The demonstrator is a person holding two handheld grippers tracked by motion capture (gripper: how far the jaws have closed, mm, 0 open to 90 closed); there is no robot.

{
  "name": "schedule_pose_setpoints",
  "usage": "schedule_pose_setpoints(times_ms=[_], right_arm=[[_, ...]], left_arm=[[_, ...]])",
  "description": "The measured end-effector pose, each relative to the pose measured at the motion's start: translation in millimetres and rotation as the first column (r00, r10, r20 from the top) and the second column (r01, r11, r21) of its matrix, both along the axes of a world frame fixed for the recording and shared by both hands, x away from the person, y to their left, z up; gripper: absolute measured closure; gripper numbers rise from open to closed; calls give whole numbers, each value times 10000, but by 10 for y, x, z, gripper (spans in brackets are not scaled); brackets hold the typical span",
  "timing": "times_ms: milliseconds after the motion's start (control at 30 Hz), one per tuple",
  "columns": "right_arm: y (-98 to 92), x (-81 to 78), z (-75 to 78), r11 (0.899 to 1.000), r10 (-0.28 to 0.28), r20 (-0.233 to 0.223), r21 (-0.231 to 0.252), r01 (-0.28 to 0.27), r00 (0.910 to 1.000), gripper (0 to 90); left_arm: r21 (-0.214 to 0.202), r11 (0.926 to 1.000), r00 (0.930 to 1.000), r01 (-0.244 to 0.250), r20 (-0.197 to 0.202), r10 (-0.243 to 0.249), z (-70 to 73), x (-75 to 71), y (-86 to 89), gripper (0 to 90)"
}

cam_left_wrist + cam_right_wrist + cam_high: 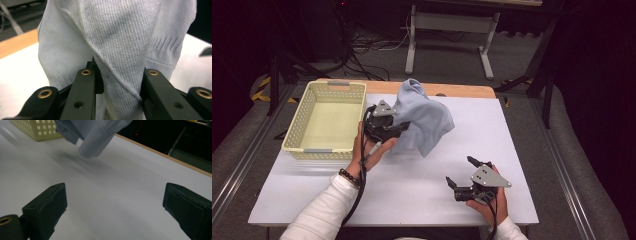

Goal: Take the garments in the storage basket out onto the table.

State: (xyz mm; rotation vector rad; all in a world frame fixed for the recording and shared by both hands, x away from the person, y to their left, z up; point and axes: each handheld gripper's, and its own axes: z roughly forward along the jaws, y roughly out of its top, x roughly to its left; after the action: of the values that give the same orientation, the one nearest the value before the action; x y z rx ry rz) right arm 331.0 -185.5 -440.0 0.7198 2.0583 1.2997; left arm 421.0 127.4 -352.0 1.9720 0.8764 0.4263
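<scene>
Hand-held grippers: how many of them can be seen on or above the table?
2. The left hand-held gripper is raised beside the basket, shut on the pale blue sweater. The right hand-held gripper rests open and empty near the table's front right edge.

Both tongs are black, blocky tools. The left tongs (399, 127) and the right tongs (460, 172) each carry a flat grey three-cornered plate on top, dotted with small dark screws. A black cable trails back from each along the forearm. In the left gripper view the two jaws are matte black bars with brass-ringed holes at their joints and plain drilled holes lower down. In the right gripper view the jaws end in thick, square-cornered black pads with a slightly rough face, and one brass bushing sits at the lower left. The person wears long white sleeves and a bracelet of dark beads on the left wrist.
</scene>
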Motion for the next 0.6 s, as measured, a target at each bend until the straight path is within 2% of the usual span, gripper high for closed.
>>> schedule_pose_setpoints(times_ms=[100,267,300,600], right_arm=[[6,-5,-3,10000,6,-22,-35,-6,10000,65],[-2,-2,1,10000,-3,4,-13,3,10000,66],[-4,-2,1,10000,-9,3,-7,9,10000,67],[5,-1,-3,10000,13,-20,-4,-13,10000,72]], left_arm=[[53,9997,9991,234,-342,-232,-84,-21,-109,730],[383,9980,9971,496,-590,-473,-195,-48,-239,728],[320,9977,9958,591,-723,-566,-235,-49,-272,726],[240,9986,9955,478,-833,-457,-314,1,-334,694]])
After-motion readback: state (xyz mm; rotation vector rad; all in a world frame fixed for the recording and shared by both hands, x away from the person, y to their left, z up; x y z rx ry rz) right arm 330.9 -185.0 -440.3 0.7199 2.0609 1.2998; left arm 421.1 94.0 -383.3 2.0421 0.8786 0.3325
